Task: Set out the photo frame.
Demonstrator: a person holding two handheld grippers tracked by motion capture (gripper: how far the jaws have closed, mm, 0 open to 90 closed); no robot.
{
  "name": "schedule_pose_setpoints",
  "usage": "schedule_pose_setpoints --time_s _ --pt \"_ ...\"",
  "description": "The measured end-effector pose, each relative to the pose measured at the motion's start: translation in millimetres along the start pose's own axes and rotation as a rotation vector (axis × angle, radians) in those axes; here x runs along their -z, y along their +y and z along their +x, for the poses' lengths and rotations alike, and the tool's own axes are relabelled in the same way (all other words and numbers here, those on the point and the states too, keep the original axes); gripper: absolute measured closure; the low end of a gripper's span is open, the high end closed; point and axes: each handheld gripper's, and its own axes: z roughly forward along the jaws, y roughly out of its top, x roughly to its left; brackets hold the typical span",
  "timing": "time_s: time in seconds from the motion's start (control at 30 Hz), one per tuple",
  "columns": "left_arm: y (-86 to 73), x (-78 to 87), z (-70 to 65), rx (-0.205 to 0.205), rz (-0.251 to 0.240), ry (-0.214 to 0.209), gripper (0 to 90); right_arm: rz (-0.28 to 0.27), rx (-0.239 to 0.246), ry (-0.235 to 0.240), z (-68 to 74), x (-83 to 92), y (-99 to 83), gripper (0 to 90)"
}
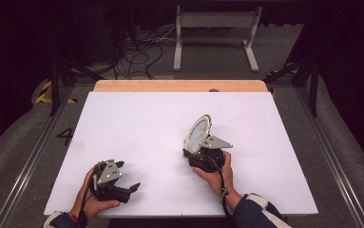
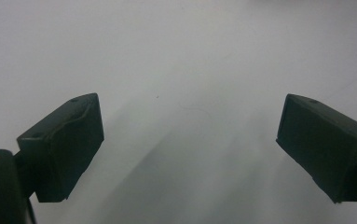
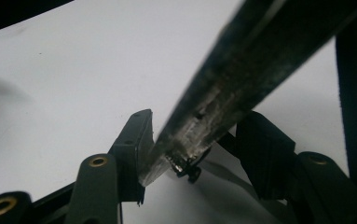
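- Over the white surface (image 1: 146, 123), the right gripper (image 1: 199, 151) is clamped on a round mirror's (image 1: 198, 133) rim, probably; keep it steady.
- Left gripper (image 1: 122, 183) rests with jaws apart, holding nothing.

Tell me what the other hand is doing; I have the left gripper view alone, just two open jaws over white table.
Observer: In the high view the right claw is shut on a round mirror with a beaded rim, held up on edge above the table.
Operator: Say where the grip sits.
Observer: The right gripper view shows both jaws clamping the mirror's edge low down, the rest rising slantwise away.
Operator: Place my own claw.
Observer: Your left claw is near the table's front left corner, open, pointing right.
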Motion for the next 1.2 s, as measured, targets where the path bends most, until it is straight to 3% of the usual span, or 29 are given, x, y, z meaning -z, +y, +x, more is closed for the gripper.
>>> schedule_pose_setpoints --time_s 0.4,0.5,0.8,1.03,1.1,1.2 --pt "0.7 -0.1 -1.0 -0.006 -0.004 -0.005 8.2 0.012 -0.004 0.019 -2.2 4.2 -1.5 54.2" --pt "2.5 0.2 -2.0 0.008 -0.020 -0.029 8.9 0.015 -0.004 0.026 -3.5 5.6 -2.1 56.0" --pt "6.0 -0.6 -4.3 -0.014 -0.027 -0.026 10.0 0.020 0.001 0.047 -6.7 13.2 -4.8 59.3" --pt "7.2 -2.1 -4.3 -0.020 -0.030 -0.022 10.2 0.019 -0.003 0.029 -3.1 6.2 -7.1 52.9" --pt "7.7 -2.1 -4.7 -0.020 -0.029 -0.022 10.2 0.013 -0.025 0.031 -0.3 2.5 -9.6 48.7" --pt "8.1 -2.9 -5.1 -0.027 -0.028 -0.023 10.1 -0.003 -0.048 0.010 1.5 -1.2 -11.8 50.6"
